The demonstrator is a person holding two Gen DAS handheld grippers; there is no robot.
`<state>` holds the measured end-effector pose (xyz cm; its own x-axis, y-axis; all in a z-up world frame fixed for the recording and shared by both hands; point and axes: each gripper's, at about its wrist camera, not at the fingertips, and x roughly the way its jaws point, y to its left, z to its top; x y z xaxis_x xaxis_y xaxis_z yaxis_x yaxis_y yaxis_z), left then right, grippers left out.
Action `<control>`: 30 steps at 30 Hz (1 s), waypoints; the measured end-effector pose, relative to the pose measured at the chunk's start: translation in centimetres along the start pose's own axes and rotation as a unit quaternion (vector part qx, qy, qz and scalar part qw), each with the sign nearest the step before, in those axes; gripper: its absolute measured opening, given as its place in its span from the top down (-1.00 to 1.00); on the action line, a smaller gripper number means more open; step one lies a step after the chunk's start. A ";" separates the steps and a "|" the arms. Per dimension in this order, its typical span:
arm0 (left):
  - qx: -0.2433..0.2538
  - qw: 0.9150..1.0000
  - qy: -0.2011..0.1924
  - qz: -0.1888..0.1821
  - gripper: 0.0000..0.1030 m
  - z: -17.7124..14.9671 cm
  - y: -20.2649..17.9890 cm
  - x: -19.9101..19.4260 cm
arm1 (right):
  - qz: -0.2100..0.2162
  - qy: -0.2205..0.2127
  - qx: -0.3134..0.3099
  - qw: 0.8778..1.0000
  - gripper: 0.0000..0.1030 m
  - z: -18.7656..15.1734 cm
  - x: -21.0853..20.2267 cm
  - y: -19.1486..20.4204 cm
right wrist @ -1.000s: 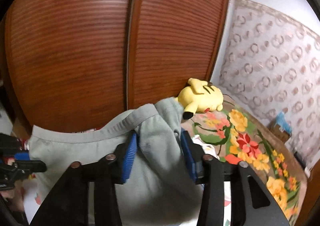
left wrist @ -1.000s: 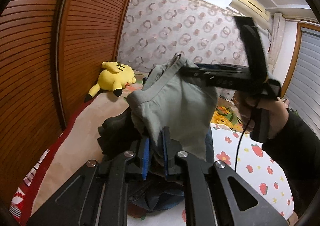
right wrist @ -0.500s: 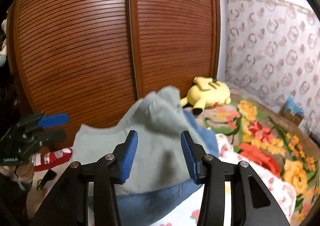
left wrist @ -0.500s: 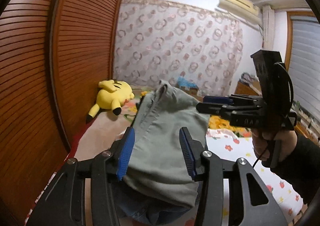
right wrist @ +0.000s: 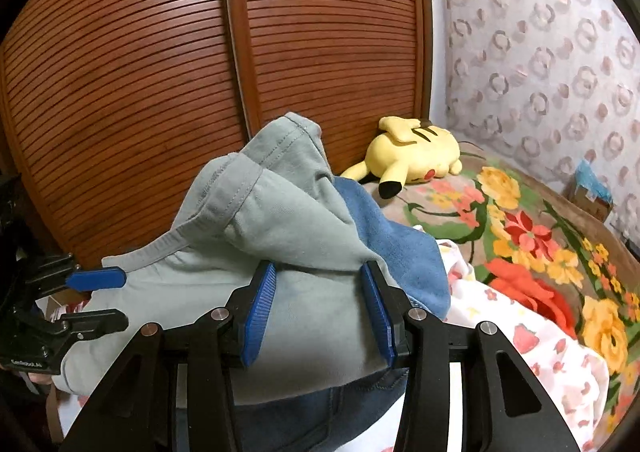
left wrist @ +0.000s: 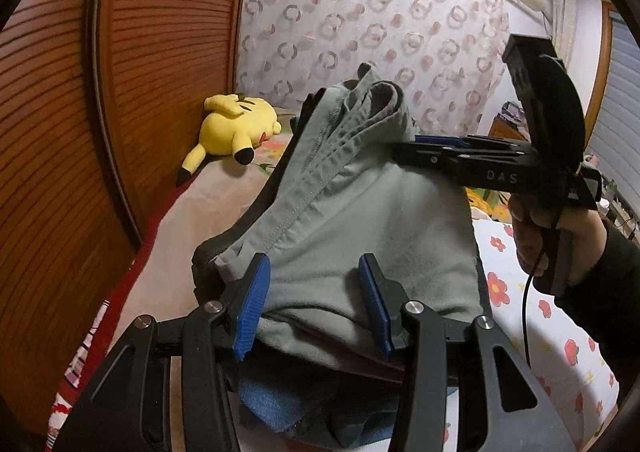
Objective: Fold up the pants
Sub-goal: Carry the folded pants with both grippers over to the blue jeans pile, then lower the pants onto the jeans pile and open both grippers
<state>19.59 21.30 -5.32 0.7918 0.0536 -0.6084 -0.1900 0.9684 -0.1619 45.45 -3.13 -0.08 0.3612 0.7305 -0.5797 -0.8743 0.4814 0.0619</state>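
Note:
The grey-green pants point(left wrist: 360, 219) lie folded on top of a pile of clothes on the bed, waistband bunched up at the far side. My left gripper point(left wrist: 314, 302) is open, its blue pads either side of the near edge of the pants, holding nothing. My right gripper point(right wrist: 318, 314) is open too, over the pants point(right wrist: 260, 236) from the other side. The right gripper also shows in the left wrist view point(left wrist: 434, 145), and the left one in the right wrist view point(right wrist: 96, 298), both with jaws apart.
Blue jeans point(right wrist: 400, 248) and dark garments point(left wrist: 224, 252) lie under the pants. A yellow plush toy point(left wrist: 236, 123) lies by the wooden slatted wardrobe doors point(right wrist: 200, 71). A flowered blanket point(right wrist: 540, 236) and a strawberry-print sheet point(left wrist: 560, 336) cover the bed.
Both grippers have opened and let go of the pants, which dropped onto the clothes pile. The grippers have since moved in closer over the pants.

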 end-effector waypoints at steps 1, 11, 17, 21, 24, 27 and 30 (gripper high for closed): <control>-0.001 1.000 0.000 -0.002 0.08 0.0 0.0 0.0 | -0.001 -0.002 -0.002 1.000 0.10 0.0 -0.3 0.2; 0.006 1.000 -0.006 0.004 0.08 -0.3 -0.6 -0.4 | 0.000 -0.053 -0.048 0.997 0.36 1.3 -2.9 3.8; 0.005 1.000 -0.006 0.006 0.08 -0.3 -0.7 -0.4 | -0.029 -0.015 -0.029 0.999 0.44 2.2 0.5 3.4; 0.007 1.000 -0.006 0.008 0.08 -0.3 -0.8 -0.4 | -0.031 0.001 -0.021 0.999 0.45 2.7 1.8 3.1; 0.009 1.000 -0.005 0.009 0.08 -0.2 -0.8 -0.5 | -0.026 -0.008 -0.010 1.000 0.44 3.1 0.8 3.2; 0.009 1.000 -0.003 0.013 0.08 -0.1 -0.8 -0.5 | -0.028 -0.012 -0.003 1.000 0.44 2.8 -0.7 3.3; 0.008 1.000 0.000 0.014 0.07 0.0 -0.9 -0.5 | -0.032 -0.017 0.001 0.999 0.44 1.7 -2.0 3.5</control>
<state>19.40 20.44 -4.90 0.7866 0.0808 -0.6122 -0.2031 0.9701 -0.1329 42.26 -2.08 2.66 0.4273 0.7143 -0.5542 -0.8481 0.5291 0.0280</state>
